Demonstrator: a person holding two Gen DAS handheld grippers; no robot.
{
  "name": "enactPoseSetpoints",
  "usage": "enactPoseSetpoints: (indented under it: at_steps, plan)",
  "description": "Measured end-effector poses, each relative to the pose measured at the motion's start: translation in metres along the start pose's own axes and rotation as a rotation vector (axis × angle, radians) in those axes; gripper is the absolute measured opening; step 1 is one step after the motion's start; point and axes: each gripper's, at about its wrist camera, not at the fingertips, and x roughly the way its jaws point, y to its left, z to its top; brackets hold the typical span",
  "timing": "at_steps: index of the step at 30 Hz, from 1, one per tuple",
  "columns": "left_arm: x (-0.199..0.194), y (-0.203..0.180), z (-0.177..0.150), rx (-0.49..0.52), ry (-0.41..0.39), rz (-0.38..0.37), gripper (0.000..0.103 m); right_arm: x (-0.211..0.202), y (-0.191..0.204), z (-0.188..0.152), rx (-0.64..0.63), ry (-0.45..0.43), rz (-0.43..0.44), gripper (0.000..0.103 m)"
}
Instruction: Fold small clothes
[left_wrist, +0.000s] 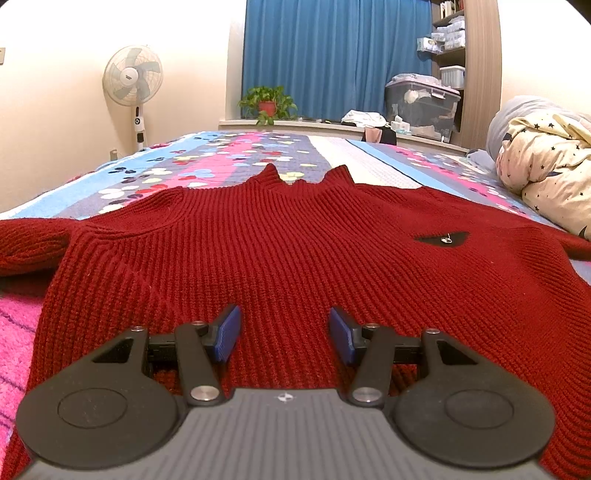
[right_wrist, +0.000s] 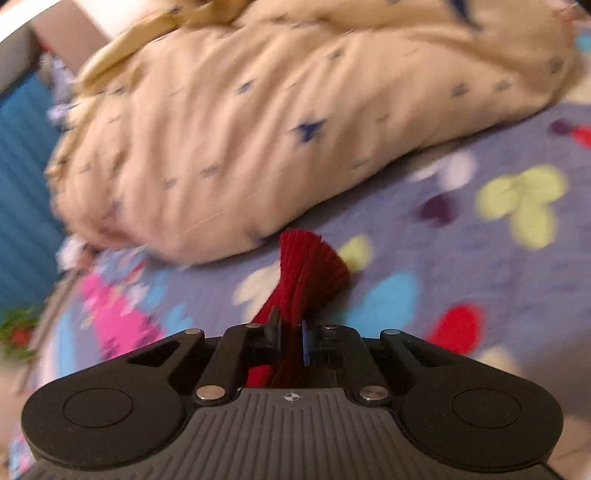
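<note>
Bed (left_wrist: 229, 155) carries the red sweater (left_wrist: 280, 236), spread flat, collar at the far end, hem near. Star-print duvet (right_wrist: 258, 122) is bunched on the right, just beside the sleeve end. Left tool (left_wrist: 284, 336) hangs over the near hem, jaws apart, gripping nothing. Right tool (right_wrist: 291, 341) is clamped on the red cuff (right_wrist: 306, 269), a thin bite of knit. Risks: ribbed cuff slips out of that shallow pinch; sleeve drags into the duvet; body unpinned, so a pull could skew the whole garment.

Each tool, left tool (left_wrist: 285, 334) and right tool (right_wrist: 291, 339), is built of black linkage arms with silver screws, blue pads (left_wrist: 226, 334) and a ribbed grey base marked by a small crosshair.
</note>
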Motion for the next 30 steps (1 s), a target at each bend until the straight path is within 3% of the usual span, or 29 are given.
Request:
enactPoseSetpoints:
  at_steps: [2,5,8,11,15,18,20,22,24,26,28,29,30]
  plan:
    - [0.000,-0.001,0.001,-0.001,0.004,-0.001,0.059,-0.010,-0.013,0.008,0.012,-0.014,-0.050,0.014]
    - [0.001,0.000,0.003,-0.001,0.017,-0.003,0.059,-0.048,-0.015,0.017,-0.085,-0.109,-0.159,0.027]
    - [0.003,0.002,0.007,-0.008,0.034,-0.012,0.059,-0.099,-0.021,0.016,-0.151,-0.119,-0.078,0.028]
    - [0.005,0.003,0.013,-0.009,0.061,-0.015,0.060,-0.153,-0.023,-0.002,-0.229,-0.038,0.083,0.031]
    - [0.003,-0.004,0.031,0.040,0.154,0.014,0.062,-0.225,-0.011,-0.045,-0.429,0.176,0.316,0.049]
    - [-0.011,-0.008,0.049,0.135,0.301,0.003,0.062,-0.266,-0.014,-0.079,-0.587,0.332,0.454,0.056]
    - [-0.030,-0.002,0.059,0.168,0.394,-0.036,0.062,-0.288,-0.027,-0.101,-0.679,0.389,0.510,0.058]
    - [-0.060,0.013,0.063,0.150,0.464,-0.095,0.063,-0.299,-0.043,-0.121,-0.786,0.443,0.508,0.061]
    - [-0.094,0.032,0.061,0.135,0.453,-0.125,0.064,-0.303,-0.054,-0.136,-0.886,0.506,0.448,0.061]
    - [-0.127,0.056,0.053,0.130,0.411,-0.136,0.064,-0.306,-0.063,-0.143,-0.950,0.541,0.447,0.062]
    - [-0.148,0.081,0.036,0.103,0.383,-0.123,0.064,-0.305,-0.073,-0.149,-0.999,0.559,0.420,0.062]
    - [-0.154,0.092,0.026,0.089,0.402,-0.098,0.064,-0.302,-0.077,-0.149,-1.015,0.564,0.397,0.062]
    - [-0.156,0.103,0.017,0.066,0.473,-0.048,0.061,-0.301,-0.082,-0.150,-1.022,0.571,0.377,0.062]
